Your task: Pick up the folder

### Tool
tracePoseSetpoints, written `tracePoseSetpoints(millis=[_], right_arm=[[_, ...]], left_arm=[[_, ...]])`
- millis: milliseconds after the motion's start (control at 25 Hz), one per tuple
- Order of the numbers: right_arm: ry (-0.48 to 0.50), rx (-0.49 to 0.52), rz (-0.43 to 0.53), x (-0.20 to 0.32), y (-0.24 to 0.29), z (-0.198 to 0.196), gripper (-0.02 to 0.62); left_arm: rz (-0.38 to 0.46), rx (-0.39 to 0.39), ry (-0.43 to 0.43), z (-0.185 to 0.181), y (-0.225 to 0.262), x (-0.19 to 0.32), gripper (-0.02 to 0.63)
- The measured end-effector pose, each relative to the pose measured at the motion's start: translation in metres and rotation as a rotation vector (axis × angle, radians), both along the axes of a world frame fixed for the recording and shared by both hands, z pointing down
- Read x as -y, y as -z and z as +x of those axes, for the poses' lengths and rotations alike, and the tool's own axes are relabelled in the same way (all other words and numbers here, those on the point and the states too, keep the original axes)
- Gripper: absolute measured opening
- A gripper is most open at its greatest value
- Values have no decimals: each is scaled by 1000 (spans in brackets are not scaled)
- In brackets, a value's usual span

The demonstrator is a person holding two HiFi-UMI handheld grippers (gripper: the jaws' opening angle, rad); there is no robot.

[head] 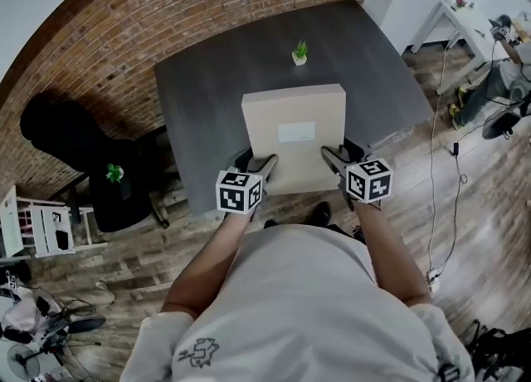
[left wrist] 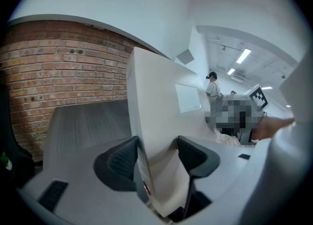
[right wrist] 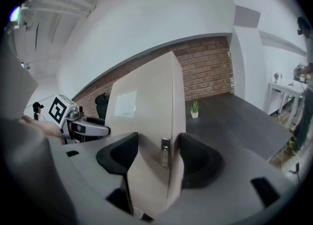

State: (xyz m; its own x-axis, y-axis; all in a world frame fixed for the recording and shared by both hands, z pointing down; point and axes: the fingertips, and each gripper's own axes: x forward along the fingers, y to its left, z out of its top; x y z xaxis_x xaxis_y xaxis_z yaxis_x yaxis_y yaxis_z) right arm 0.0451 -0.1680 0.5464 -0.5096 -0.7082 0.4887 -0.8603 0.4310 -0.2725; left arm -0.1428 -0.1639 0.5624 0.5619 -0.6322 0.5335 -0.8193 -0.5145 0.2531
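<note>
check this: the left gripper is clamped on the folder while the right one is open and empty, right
No: the right gripper is shut on the folder too, as the right gripper view shows. The left gripper is clamped on it.

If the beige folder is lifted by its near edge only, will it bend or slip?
Probably stiff: the folder shows flat faces and straight edges though the left gripper and right gripper clamp only its near end. Its smooth covers might slip slightly. Being thick, it may weigh noticeably.
</note>
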Motion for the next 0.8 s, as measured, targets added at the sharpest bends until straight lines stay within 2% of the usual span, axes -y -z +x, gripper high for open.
tracePoseSetpoints(millis=[440,800], right_arm=[[-69,-7,-22,-54,-6,-32,270],[-35,-3,-19,-75,1,-18,262]], left_arm=[[-11,-7,-82,-32,-7,-36,272],[7,-18,-60,-18,2,-56,272]])
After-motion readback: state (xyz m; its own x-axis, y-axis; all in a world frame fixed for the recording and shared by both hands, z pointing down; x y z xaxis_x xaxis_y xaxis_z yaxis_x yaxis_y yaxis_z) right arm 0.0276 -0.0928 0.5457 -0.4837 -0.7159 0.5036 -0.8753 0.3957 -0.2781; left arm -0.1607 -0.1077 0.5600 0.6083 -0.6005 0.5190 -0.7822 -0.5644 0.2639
